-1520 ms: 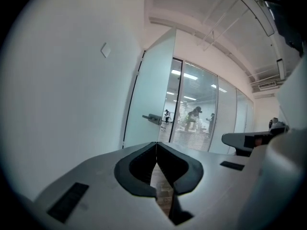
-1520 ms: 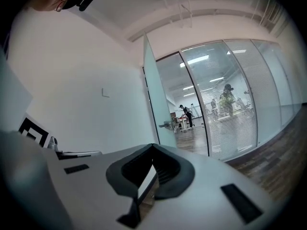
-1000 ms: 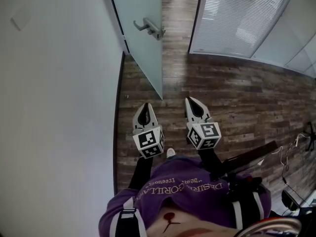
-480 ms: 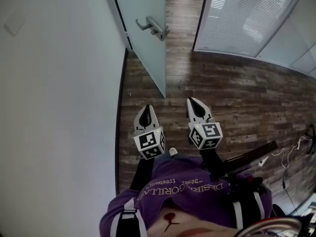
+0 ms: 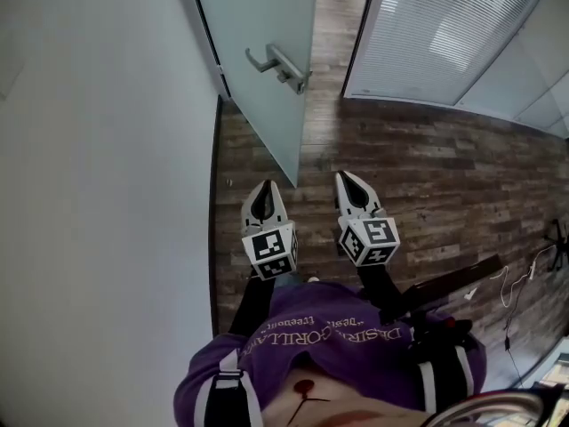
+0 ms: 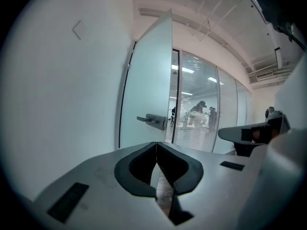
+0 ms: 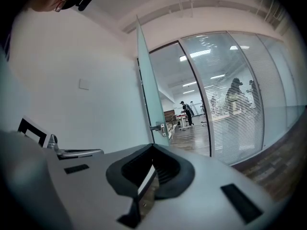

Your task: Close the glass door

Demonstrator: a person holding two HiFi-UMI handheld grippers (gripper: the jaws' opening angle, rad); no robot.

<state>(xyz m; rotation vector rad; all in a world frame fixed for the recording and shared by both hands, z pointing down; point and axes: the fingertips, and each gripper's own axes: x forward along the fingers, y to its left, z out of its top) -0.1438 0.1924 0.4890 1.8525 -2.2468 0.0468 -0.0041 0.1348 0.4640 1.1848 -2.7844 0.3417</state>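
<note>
Just ahead of me the glass door (image 5: 267, 87) stands ajar off the wall (image 5: 107, 167), so I judge this the approach: left gripper (image 5: 263, 190) and right gripper (image 5: 348, 183) have jaws together on nothing, and next I must reach its handle (image 5: 280, 65) to swing it shut.

I am facing the glass door (image 5: 258, 105) jutting out at upper centre, its edge standing in my way; a white wall (image 5: 107, 194) is filling the left, while bare wood floor (image 5: 444, 176) is lying open at right.
</note>
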